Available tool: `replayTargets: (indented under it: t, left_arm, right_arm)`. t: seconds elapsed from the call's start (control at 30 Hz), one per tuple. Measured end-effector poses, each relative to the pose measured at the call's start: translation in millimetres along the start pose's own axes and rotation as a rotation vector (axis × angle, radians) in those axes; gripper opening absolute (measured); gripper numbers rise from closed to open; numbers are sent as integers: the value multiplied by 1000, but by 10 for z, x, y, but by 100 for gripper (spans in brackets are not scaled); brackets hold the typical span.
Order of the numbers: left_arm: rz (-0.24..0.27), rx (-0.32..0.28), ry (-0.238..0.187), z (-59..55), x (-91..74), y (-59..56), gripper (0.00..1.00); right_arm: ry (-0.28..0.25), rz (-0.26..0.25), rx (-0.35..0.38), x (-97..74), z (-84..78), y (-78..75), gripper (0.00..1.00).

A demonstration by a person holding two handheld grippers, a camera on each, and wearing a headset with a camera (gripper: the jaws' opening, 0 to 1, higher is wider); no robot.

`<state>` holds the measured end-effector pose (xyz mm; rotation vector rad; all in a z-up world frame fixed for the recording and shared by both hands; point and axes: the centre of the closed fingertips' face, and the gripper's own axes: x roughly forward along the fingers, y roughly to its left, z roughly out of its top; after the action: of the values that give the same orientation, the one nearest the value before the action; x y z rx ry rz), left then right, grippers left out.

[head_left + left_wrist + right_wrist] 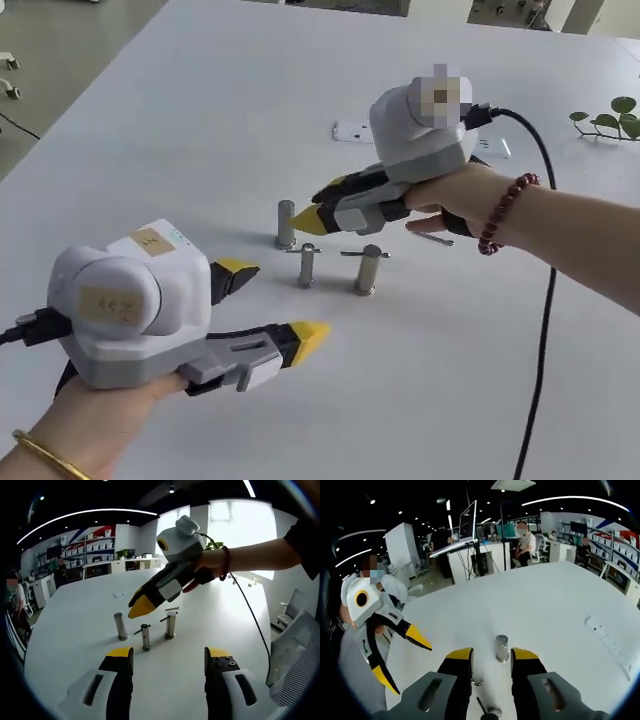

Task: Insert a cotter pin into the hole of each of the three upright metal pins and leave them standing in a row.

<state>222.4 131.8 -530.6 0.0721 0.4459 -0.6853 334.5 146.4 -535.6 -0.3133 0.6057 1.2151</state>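
1. I find the left gripper low at the near left of the white table, held in the left hand. Its jaws stand wide apart and have hold of nothing.
2. In the left gripper view those jaws frame bare table, well short of the row of pins.
3. The right gripper is held by the right hand and reaches in from the right above the table. Its yellow tips are just beside the top of the first pin.
4. In the right gripper view its jaws are parted by a moderate gap, narrower than the left's. The first pin shows in that gap beyond the tips, with no contact that I can see, and the jaws grip nothing.
5. The first pin, the second pin and the third pin all stand upright in a row near the middle of the table.
6. The second pin carries a cotter pin crosswise near its top, and the third pin carries its own. The first pin's shaft is bare.
7. A thin metal rod lies flat on the table just under the right hand. It is too small for me to tell more.
8. A black cable runs from the right gripper across the table towards the near edge
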Motion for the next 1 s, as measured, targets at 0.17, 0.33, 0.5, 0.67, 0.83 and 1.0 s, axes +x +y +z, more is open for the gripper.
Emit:
replayTargets:
  t: [0.17,0.33,0.5,0.67,0.83,1.0]
  left_arm:
    - [1,-2,-2,-4,-10,1,56]
    - [2,-8,-2,-13,-17,-2,57]
    - [4,-18,-2,-27,-14,14,57]
    - [4,-24,1,-62,-9,40,57]
    - [-7,-22,12,-96,-4,-12,57]
    - [-13,-24,14,-105,11,-41,57]
  right_arm:
    - [-15,-18,-27,136,59,-15,22]
    - [8,-35,-28,274,7,-83,21]
    - [26,-47,-20,352,-67,-120,19]
    - [52,-42,-26,448,-135,-156,16]
    - [46,-35,-24,506,-118,-186,13]
    - [47,-46,-19,530,-137,-204,10]
